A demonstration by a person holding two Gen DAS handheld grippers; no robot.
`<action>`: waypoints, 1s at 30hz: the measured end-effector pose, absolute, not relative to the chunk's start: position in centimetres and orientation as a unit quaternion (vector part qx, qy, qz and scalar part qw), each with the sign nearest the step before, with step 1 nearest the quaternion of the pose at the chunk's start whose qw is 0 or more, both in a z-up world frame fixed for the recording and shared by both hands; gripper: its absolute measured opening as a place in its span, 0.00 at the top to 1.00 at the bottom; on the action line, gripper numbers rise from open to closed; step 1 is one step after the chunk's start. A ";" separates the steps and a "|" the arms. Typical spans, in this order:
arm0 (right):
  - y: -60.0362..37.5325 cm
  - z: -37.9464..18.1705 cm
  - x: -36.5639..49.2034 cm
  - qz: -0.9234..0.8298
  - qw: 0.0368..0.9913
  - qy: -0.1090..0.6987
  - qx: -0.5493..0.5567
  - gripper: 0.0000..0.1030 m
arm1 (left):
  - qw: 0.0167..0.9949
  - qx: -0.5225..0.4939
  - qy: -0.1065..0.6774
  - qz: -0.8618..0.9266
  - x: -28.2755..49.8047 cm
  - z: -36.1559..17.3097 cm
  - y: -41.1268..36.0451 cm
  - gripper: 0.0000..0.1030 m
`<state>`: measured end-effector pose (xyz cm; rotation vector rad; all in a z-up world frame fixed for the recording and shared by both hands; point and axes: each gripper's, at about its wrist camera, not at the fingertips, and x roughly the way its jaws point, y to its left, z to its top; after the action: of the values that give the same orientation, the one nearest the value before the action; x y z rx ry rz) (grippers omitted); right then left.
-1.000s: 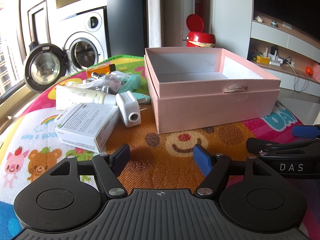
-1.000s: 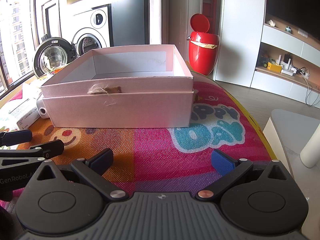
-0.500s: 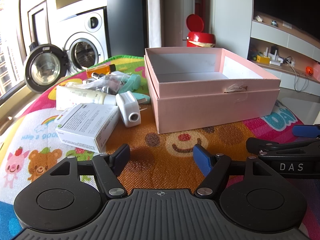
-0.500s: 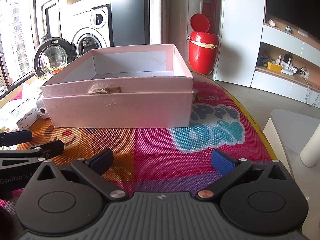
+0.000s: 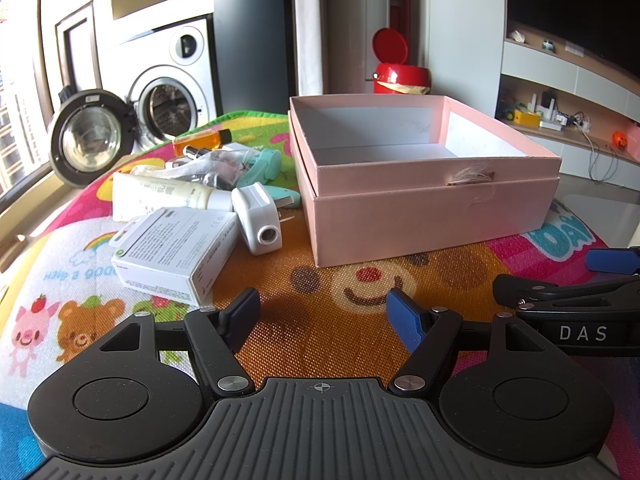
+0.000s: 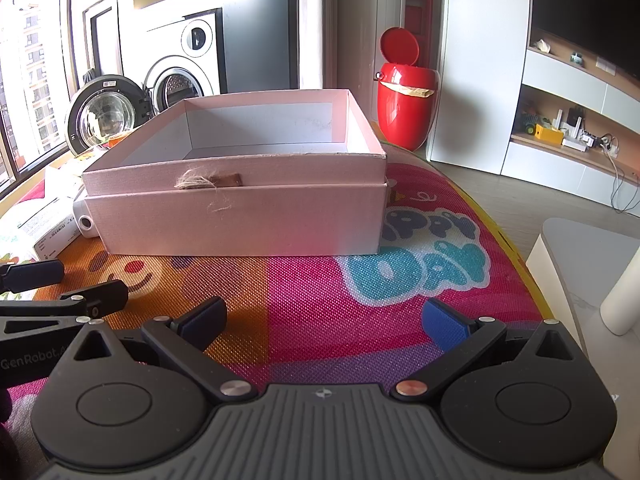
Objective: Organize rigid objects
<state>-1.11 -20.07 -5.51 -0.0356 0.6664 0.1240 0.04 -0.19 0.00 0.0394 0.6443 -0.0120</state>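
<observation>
An open pink box (image 5: 424, 216) stands on the colourful play mat; its inside looks bare, and it also shows in the right wrist view (image 6: 240, 220). Left of it lie a white carton (image 5: 172, 256), a white plug adapter (image 5: 258, 220), a cream tube (image 5: 168, 196), a teal tool (image 5: 264, 168), a clear bag (image 5: 212, 164) and an orange bottle (image 5: 200, 140). My left gripper (image 5: 322, 312) is open and empty, low over the mat in front of the box. My right gripper (image 6: 322, 320) is open and empty, to the right of the left one.
The mat (image 6: 320, 280) ends at a yellow edge on the right, with a white stool (image 6: 580, 264) beyond it. A red bin (image 6: 404, 108) and a washing machine with its door open (image 5: 92, 136) stand behind.
</observation>
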 end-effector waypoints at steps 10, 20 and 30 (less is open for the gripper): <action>-20.3 -5.5 -1.0 0.063 0.943 0.327 -0.014 0.00 | 0.948 0.021 0.316 -0.005 0.0 0.0 -0.2 0.26; -20.6 -4.9 0.1 0.078 0.929 0.362 -0.018 0.00 | 0.948 0.020 0.317 -0.005 0.1 0.0 -0.2 0.26; -19.6 -3.5 1.2 0.088 0.908 0.406 -0.055 0.00 | 0.948 -0.014 0.316 -0.030 0.1 0.2 1.5 0.30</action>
<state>1.17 -19.59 -3.47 -0.1138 0.8386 0.1817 0.08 1.45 0.24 -0.0279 0.6432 -0.0602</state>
